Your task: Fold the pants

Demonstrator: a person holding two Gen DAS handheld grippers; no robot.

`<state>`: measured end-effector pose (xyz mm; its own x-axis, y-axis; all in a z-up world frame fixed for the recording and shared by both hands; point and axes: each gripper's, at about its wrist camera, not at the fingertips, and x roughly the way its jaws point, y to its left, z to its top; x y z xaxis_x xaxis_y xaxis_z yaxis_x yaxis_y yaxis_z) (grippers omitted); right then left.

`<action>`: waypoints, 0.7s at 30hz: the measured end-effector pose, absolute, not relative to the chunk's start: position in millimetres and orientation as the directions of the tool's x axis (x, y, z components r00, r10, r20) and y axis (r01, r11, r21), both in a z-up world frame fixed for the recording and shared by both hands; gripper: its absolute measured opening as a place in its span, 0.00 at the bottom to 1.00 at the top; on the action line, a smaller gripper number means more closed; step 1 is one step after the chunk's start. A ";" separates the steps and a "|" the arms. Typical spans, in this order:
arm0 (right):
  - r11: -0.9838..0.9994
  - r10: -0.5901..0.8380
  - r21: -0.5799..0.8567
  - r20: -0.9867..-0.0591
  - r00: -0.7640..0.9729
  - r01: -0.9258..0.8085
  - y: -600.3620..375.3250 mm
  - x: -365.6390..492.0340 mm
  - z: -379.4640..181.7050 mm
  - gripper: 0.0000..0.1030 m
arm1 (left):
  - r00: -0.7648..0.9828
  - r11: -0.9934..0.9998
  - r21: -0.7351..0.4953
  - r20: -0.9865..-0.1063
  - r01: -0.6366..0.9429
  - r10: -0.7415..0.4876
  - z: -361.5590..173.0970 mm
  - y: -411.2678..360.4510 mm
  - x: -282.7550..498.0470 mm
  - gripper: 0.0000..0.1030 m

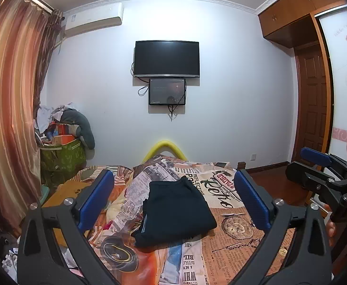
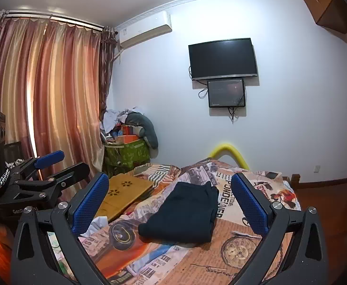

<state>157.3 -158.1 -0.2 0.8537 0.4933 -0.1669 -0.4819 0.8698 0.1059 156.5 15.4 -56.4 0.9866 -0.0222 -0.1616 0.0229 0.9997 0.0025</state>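
Observation:
Dark navy pants [image 1: 175, 211] lie folded into a compact rectangle on the newspaper-print bedspread [image 1: 232, 232]; they also show in the right wrist view [image 2: 185, 213]. My left gripper [image 1: 173, 197] is open and empty, held above and short of the pants. My right gripper [image 2: 171, 199] is open and empty too, held back from the pants. The right gripper shows at the right edge of the left wrist view [image 1: 325, 173], and the left gripper at the left edge of the right wrist view [image 2: 54, 166].
A yellow padded bed rail [image 1: 165, 148] sits at the bed's far end. A wooden lap tray [image 2: 123, 194] lies on the bed's left side. A green basket piled with clutter [image 1: 62, 152] stands by the curtains. A wardrobe and door [image 1: 313, 109] are at right.

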 end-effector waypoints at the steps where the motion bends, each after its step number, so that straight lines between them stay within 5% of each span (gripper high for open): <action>1: 0.870 0.493 0.107 -0.169 0.853 -0.481 -158.5 157.6 0.5 0.99 | 0.986 1.000 0.001 -0.163 0.024 -0.023 -56.7 15.7 157.0 0.99; 21: 0.871 0.490 0.112 -0.180 0.853 -0.477 -162.5 156.8 0.8 1.00 | 0.982 0.999 -0.024 -0.186 0.038 -0.041 -64.5 19.8 162.4 0.99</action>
<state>156.8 -162.5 0.8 0.8528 0.4903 -0.1797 -0.4774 0.8715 0.1121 162.4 19.8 -64.5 0.9817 -0.0413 -0.1858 0.0376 0.9990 -0.0235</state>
